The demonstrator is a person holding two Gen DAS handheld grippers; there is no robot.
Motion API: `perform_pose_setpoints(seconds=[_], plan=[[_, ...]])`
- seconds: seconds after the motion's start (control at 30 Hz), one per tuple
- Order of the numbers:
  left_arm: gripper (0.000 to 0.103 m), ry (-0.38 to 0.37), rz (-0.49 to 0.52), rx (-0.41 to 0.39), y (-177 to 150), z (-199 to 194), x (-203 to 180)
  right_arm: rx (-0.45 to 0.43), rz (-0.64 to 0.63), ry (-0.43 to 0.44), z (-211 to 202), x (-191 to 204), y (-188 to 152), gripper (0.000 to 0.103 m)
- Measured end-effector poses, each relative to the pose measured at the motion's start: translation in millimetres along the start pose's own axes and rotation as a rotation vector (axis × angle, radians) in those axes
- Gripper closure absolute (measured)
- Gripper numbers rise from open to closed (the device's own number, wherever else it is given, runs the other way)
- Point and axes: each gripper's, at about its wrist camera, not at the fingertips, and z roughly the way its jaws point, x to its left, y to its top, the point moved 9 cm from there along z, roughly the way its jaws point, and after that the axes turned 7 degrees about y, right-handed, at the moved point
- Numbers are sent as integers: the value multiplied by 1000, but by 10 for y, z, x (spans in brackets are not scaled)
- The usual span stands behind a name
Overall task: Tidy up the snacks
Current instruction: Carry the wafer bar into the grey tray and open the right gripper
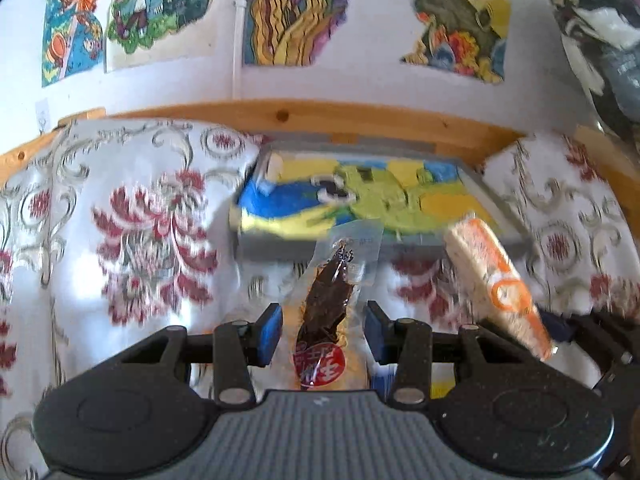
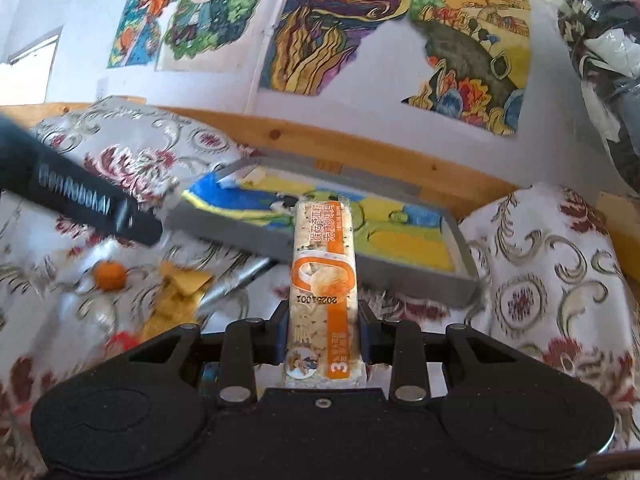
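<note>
The cracker pack (image 2: 323, 280) sits clenched between the right gripper (image 2: 323, 340) pads, pointing at 12 o'clock toward the grey tray (image 2: 464, 276). The left gripper (image 1: 323, 332) has its pads spread around a brown snack pouch (image 1: 328, 316); whether they touch it, I cannot tell. Loose snacks (image 2: 176, 292) lie at 9 o'clock on the floral cloth (image 2: 540, 272). The step looks like carrying to the tray; next, each pack needs lowering over the tray floor before letting go.

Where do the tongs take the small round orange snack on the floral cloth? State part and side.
Grip the small round orange snack across its ball-shaped middle, from above: it lies low on the floral cloth, and the yellow chip packet crowds its right side.
</note>
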Motion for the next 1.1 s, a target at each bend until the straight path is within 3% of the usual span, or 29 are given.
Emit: perform_pose_setpoints(seconds=[0.37,0.57,0.83,1.1], plan=[[56,7,-33,-112,820,444,-277,-143,59,-74,519,-625,322,69],[56,-32,-78,-136,1095,854,-589,-137,195,-98,990,-1029,338,69],[56,-14,-66,-46,1061,1553,-925,-109,338,-93,1469,-1420,297,69],[56,25,-93,64,827,1932,-899,-26,356,-55,1741,-1399,132,68]])
